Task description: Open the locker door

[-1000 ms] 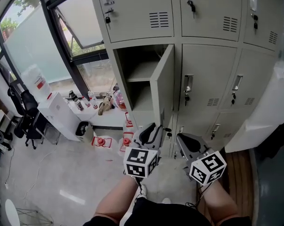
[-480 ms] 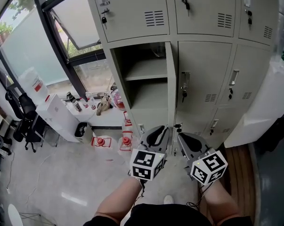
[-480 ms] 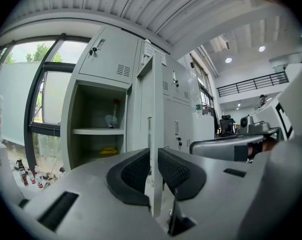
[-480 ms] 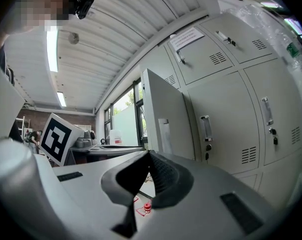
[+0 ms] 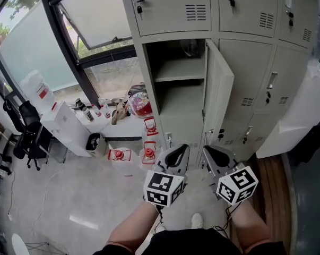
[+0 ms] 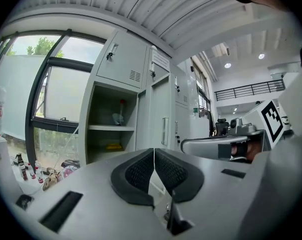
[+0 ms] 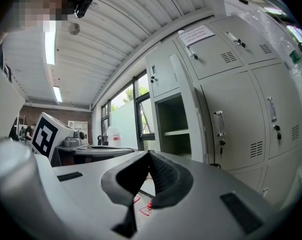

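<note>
The locker door [image 5: 219, 97] swung wider; the left claw [image 5: 176, 154] closed empty.

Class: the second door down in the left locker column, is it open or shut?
Open: the door stands swung outward, baring the shelf inside.

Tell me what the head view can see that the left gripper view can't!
Only the head view shows the person's shoe, black shorts and the marker cube on the left gripper. Only the left gripper view shows the ceiling lights, a railing high up, and that gripper's fingers close up; they have just closed together on nothing. Both show the open locker with its door swung out, the window and the right gripper.
</note>
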The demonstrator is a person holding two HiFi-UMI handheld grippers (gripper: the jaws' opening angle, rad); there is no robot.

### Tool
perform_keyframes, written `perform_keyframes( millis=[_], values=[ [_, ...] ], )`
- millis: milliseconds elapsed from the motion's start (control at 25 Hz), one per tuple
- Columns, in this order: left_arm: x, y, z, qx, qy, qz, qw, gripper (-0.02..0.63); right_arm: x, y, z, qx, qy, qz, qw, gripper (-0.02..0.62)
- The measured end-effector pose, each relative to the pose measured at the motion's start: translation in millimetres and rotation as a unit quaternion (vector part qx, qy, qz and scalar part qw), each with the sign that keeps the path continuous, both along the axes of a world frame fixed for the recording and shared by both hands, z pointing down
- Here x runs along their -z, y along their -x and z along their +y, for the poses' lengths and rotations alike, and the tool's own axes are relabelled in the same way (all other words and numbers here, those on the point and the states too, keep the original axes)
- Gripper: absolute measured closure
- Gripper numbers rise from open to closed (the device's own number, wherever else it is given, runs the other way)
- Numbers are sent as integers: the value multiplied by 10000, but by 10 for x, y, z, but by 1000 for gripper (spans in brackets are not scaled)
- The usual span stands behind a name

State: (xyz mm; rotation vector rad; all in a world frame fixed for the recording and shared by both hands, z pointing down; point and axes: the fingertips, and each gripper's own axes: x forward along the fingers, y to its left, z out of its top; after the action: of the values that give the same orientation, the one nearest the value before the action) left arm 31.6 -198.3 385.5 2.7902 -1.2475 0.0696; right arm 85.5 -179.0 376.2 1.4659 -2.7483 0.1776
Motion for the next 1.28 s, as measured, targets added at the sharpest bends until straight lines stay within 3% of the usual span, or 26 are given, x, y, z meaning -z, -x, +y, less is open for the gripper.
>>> perform_keyframes(
  millis=[640,920,1280],
  values=[
    [-74,1277,593,-287,-55,53,9996,586,-79,1102,463,-393,-49,90,9992,541],
    [-94,1488,739,-389,-77,139,9991,586,-72,1282,659,-571,-113,126,9982,542],
    [-121,1504,881,-559,-83,139,9983,586,-103,1281,854,-789,-133,128,9967,541]
  ],
)
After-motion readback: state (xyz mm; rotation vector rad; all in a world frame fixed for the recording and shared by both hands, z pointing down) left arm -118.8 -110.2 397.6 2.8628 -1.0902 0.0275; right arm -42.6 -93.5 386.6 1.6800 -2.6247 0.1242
